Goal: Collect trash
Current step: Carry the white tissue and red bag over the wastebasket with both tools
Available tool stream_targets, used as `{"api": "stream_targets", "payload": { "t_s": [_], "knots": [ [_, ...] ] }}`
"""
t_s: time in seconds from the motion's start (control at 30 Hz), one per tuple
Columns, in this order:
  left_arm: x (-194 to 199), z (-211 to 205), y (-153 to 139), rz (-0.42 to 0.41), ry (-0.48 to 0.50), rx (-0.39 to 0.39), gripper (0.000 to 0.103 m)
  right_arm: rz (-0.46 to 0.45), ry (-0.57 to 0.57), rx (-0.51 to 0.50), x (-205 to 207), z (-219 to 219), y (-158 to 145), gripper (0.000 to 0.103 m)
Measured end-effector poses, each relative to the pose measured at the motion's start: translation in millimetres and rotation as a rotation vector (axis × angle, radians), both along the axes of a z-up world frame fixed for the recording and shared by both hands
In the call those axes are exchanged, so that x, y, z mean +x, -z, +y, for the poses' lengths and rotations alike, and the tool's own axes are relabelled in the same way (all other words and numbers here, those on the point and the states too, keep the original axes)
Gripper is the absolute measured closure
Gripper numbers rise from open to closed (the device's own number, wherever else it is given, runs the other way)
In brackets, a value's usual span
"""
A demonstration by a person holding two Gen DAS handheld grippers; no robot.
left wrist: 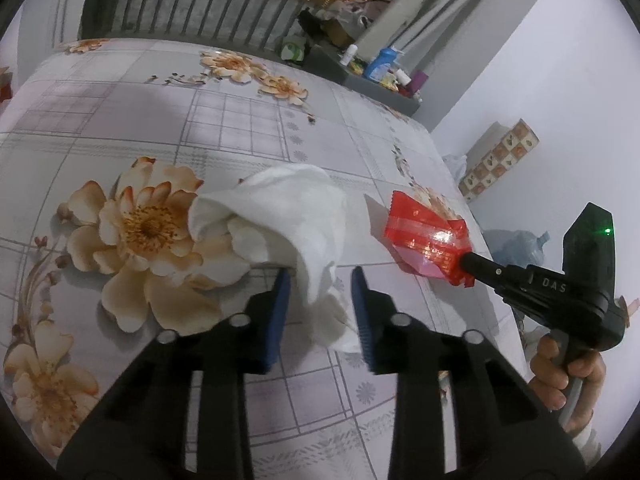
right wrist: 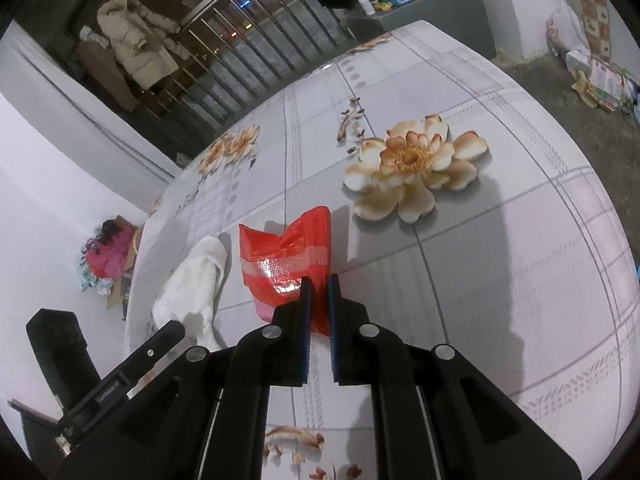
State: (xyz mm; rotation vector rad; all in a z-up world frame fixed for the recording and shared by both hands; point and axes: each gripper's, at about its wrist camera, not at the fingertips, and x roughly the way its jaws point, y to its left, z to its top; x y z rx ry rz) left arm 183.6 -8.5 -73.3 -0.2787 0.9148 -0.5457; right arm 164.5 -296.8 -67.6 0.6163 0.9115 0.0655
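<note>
Left wrist view: the left gripper [left wrist: 320,304] points down at a table covered by a flowered cloth [left wrist: 160,120], its 2 blue pads [left wrist: 280,312] set on either side of a crumpled white tissue [left wrist: 280,208].
Left gripper state: jaws partly apart with the tissue's lower end hanging between them; the left pad touches the paper, but a gap shows beside the right pad, so no firm clamp is visible.
Tissue position: lying on the cloth just right of a large printed orange flower [left wrist: 148,232], with its bulk beyond the fingertips.
Right wrist view: the right gripper [right wrist: 319,292] has its jaws drawn nearly together, pinching the near edge of a red plastic wrapper [right wrist: 288,248].
Wrapper position: just right of the tissue [right wrist: 196,280] in this view, near it but apart, at the gripper's tips over the cloth [right wrist: 480,280].
Right gripper from the left: the black tool [left wrist: 480,266] reaches in from the right, wrapper [left wrist: 424,236] bunched at its tip, a hand [left wrist: 568,380] on its handle.
Background: a grey shelf [left wrist: 360,76] holding bottles stands past the table's far edge, next to a barred railing [left wrist: 200,4].
</note>
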Motion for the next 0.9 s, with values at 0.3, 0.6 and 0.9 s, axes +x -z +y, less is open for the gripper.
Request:
{"api": "stream_targets", "payload": {
  "t_s": [0.3, 0.6, 0.9],
  "knots": [
    [-7, -1, -11, -0.042, 0.027, -0.007, 0.094, -0.035, -0.015, 0.011, -14, 2, -7, 0.095],
    [-16, -10, -31, -0.104, 0.062, -0.008, 0.1, -0.081, -0.007, 0.015, -25, -2, -23, 0.095],
    [-28, -19, -67, -0.212, 0.096, -0.03, 0.1, -0.145, 0.007, 0.017, -37, -10, -45, 0.095]
  ]
}}
